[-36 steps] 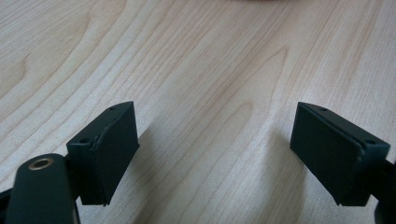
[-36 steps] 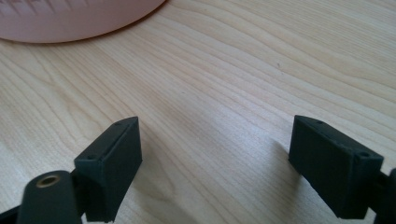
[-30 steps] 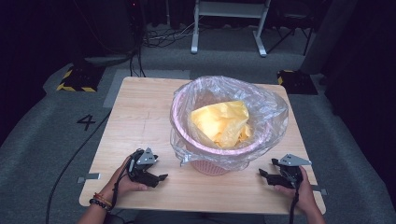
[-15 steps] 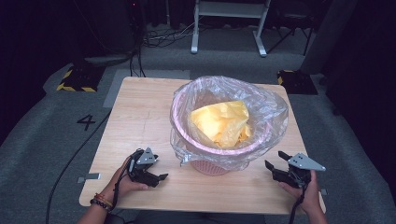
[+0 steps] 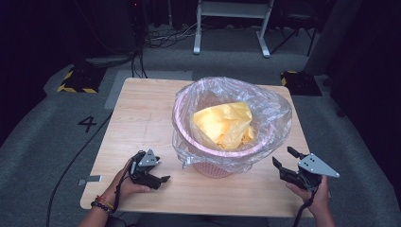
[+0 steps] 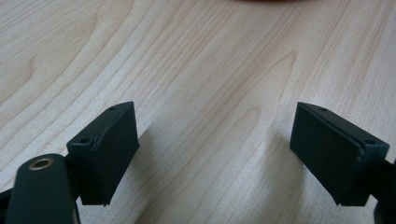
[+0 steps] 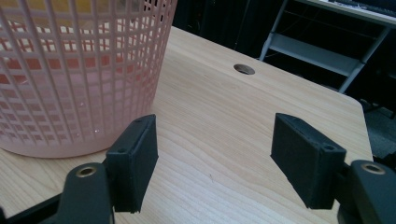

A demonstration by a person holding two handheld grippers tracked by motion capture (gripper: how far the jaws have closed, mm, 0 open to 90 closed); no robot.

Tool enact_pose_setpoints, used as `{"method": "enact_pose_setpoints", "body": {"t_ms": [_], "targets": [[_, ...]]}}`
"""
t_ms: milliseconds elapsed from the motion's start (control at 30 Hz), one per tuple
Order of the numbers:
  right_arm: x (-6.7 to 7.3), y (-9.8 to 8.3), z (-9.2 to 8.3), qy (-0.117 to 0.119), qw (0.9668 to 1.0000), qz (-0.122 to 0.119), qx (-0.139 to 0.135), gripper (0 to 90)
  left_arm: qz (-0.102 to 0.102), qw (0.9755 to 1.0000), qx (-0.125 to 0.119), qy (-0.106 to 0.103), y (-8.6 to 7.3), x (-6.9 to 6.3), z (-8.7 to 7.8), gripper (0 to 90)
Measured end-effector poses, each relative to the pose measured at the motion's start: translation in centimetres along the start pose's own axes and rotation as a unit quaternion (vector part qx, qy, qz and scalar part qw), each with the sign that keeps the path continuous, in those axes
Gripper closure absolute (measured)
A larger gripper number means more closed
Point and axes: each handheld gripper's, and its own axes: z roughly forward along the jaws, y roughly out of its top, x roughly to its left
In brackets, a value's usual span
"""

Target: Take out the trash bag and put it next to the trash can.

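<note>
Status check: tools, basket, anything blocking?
Left tool open, low over the table. Right tool open, empty, beside the pink basket. Clear liner holds yellow bag. Nothing between tools and basket.

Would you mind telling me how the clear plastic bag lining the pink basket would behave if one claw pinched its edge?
The clear plastic bag looks thin and crinkled, so probably floppy and slippery. The pink mesh basket seems light, so it might lift too.

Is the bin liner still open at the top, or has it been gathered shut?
Open. The clear liner is spread over the pink basket's rim, and yellow material shows inside through the mouth.
</note>
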Motion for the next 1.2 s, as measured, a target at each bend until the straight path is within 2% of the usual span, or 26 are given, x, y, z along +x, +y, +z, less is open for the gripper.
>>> {"method": "enact_pose_setpoints", "body": {"t_ms": [33, 100, 133, 233, 333, 367, 433, 467, 500, 533, 600, 667, 700, 733, 767, 833, 867, 933, 967, 1067, 1100, 1133, 1167, 1200], "targets": [[0.0, 0.0, 0.0, 0.000, 1.0000, 0.000, 0.000, 32.0, 0.000, 1.0000, 0.000, 0.000, 0.0, 0.0, 0.0, 15.5], [-0.1, 0.1, 0.0, 0.015, 0.9997, 0.020, -0.004, 31.6, 0.001, 1.0000, 0.000, -0.001, 0.0, 0.0, 0.0, 15.6], [-0.2, 0.3, 0.0, 0.015, 0.9996, 0.022, -0.004, 31.1, 0.002, 1.0000, 0.000, -0.002, 0.0, 0.0, 0.0, 15.6], [-0.1, 0.7, 0.0, 0.013, 0.9996, 0.023, -0.013, 30.5, 0.001, 1.0000, 0.005, -0.002, 0.2, 0.1, 0.0, 15.9], [0.1, 1.1, 0.2, 0.005, 0.9998, 0.011, -0.016, 31.2, 0.011, 0.9999, 0.002, 0.010, 0.5, 0.1, -0.1, 16.1], [0.2, 1.3, 0.4, -0.005, 0.9999, -0.006, -0.012, 31.5, 0.015, 0.9998, -0.005, 0.012, 0.6, 0.1, -0.3, 16.2], [0.2, 1.5, 0.7, -0.007, 0.9999, -0.006, -0.014, 31.6, 0.025, 0.9988, -0.033, 0.027, 1.3, 0.3, -0.8, 17.8], [0.1, 1.6, 0.8, -0.010, 0.9998, -0.008, -0.017, 31.2, 0.025, 0.9988, -0.033, 0.027, 1.3, 0.3, -0.8, 18.3], [0.1, 1.8, 0.9, -0.013, 0.9997, -0.010, -0.016, 31.0, 0.021, 0.9978, -0.051, 0.037, 2.0, 0.5, -1.1, 17.8], [0.1, 1.8, 0.9, -0.013, 0.9997, -0.010, -0.016, 31.0, 0.021, 0.9978, -0.051, 0.037, 2.0, 0.5, -1.1, 17.8], [-0.1, 2.0, 1.0, -0.015, 0.9996, -0.013, -0.022, 30.6, 0.017, 0.9965, -0.073, 0.037, 2.8, 0.7, -1.7, 17.9], [-0.3, 2.2, 1.1, -0.025, 0.9994, -0.011, -0.023, 28.4, 0.020, 0.9933, -0.104, 0.046, 3.6, 0.5, -2.2, 17.5], [-0.5, 2.4, 1.3, -0.040, 0.9985, -0.018, -0.032, 27.9, 0.025, 0.9901, -0.123, 0.062, 4.0, 0.2, -2.5, 19.2], [-0.6, 2.5, 1.3, -0.048, 0.9978, -0.019, -0.040, 27.7, 0.034, 0.9852, -0.152, 0.072, 4.7, -0.2, -3.0, 20.6], [-0.6, 2.5, 1.3, -0.048, 0.9978, -0.019, -0.040, 27.7, 0.034, 0.9852, -0.152, 0.072, 4.7, -0.2, -3.0, 19.1], [-0.7, 2.7, 1.3, -0.046, 0.9976, -0.013, -0.051, 27.6, 0.043, 0.9819, -0.166, 0.081, 5.3, -0.6, -3.2, 18.8], [-0.6, 3.1, 1.3, -0.057, 0.9966, -0.025, -0.054, 27.6, 0.045, 0.9805, -0.173, 0.081, 5.6, -0.8, -3.3, 18.5], [-0.6, 3.5, 1.3, -0.063, 0.9958, -0.031, -0.058, 27.5, 0.046, 0.9769, -0.193, 0.081, 6.3, -1.3, -3.7, 18.5], [-0.6, 3.5, 1.3, -0.063, 0.9958, -0.031, -0.058, 27.5, 0.046, 0.9769, -0.193, 0.081, 6.3, -1.3, -3.7, 18.5], [-0.4, 4.0, 1.1, -0.073, 0.9942, -0.042, -0.067, 28.0, 0.059, 0.9698, -0.221, 0.085, 6.7, -2.2, -4.4, 18.7], [-0.2, 4.2, 0.9, -0.078, 0.9931, -0.049, -0.073, 29.0, 0.068, 0.9656, -0.232, 0.096, 7.0, -2.6, -4.8, 19.2], [-0.1, 4.3, 0.8, -0.078, 0.9928, -0.052, -0.075, 29.1, 0.072, 0.9633, -0.238, 0.102, 7.2, -2.6, -5.0, 19.8], [-0.1, 4.4, 0.8, -0.080, 0.9923, -0.055, -0.077, 29.3, 0.073, 0.9623, -0.240, 0.104, 7.4, -2.5, -5.1, 20.7], [-0.1, 4.4, 0.8, -0.080, 0.9923, -0.055, -0.077, 29.3, 0.073, 0.9623, -0.240, 0.104, 7.4, -2.5, -5.1, 20.8]]}}
